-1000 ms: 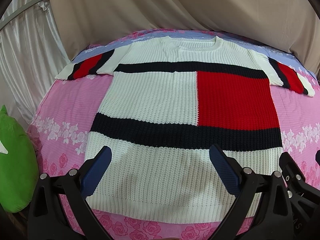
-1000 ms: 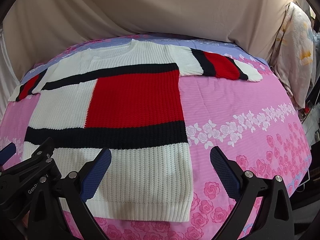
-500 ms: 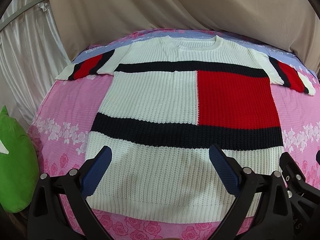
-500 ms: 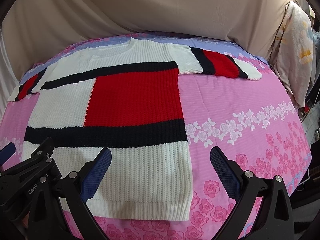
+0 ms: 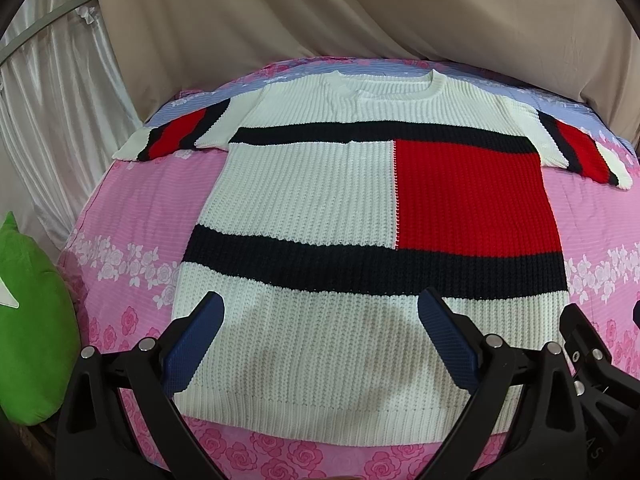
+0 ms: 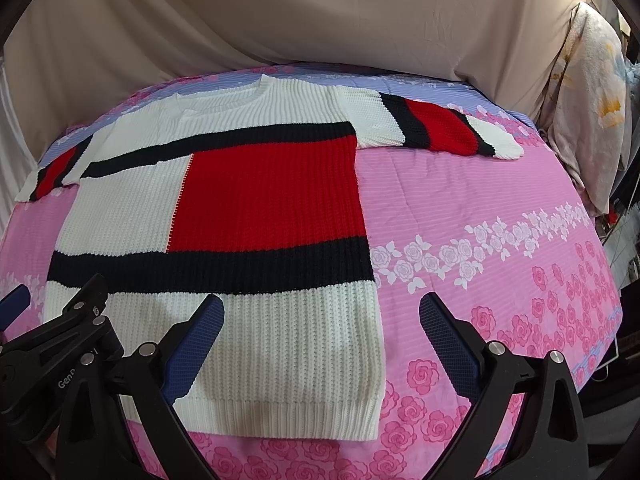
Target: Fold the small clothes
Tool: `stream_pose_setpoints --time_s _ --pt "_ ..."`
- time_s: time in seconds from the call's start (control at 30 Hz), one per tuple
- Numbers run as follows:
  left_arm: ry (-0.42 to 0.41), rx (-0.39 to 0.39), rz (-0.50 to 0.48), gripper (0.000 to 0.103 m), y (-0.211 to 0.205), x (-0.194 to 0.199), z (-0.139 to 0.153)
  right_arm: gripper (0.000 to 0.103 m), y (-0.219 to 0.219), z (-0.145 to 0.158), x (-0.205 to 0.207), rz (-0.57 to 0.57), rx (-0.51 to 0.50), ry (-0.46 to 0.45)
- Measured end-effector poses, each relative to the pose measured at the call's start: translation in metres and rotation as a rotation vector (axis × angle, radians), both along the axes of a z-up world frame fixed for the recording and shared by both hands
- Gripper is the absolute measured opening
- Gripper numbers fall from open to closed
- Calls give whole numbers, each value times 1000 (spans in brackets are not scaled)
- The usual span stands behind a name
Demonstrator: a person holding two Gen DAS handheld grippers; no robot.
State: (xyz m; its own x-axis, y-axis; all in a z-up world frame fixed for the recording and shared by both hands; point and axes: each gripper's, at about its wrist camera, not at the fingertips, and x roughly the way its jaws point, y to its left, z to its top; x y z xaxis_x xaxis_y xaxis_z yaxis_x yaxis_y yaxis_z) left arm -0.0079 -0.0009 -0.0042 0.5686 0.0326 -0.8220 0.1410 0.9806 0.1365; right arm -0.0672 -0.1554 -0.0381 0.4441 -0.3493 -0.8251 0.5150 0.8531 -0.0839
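A knitted sweater [image 5: 304,200] in white with black bands and a red block lies flat, face up, on the pink bed, both sleeves spread out sideways; it also shows in the right wrist view [image 6: 264,200]. My left gripper [image 5: 320,340] is open and empty, hovering over the white hem band near the front edge. My right gripper [image 6: 320,340] is open and empty, over the sweater's lower right corner and the bedsheet beside it. The left gripper's body shows at the lower left of the right wrist view [image 6: 52,344].
The bed has a pink rose-print sheet [image 6: 500,264] with a blue strip at the far edge. A green cushion [image 5: 32,340] sits at the bed's left. Beige drapes [image 5: 320,12] hang behind; a floral cloth [image 6: 592,112] hangs at right.
Both grippers have drifted slightly; the sweater sits a little lower in both views. Nothing was grasped, and the sweater has not moved on the bed.
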Motion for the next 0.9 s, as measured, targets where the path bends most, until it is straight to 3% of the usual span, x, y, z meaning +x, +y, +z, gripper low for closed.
stream_pose_setpoints --time_s 0.9 --pt "2 8 0 95 2 -3 -4 97 0 -4 4 -2 5 14"
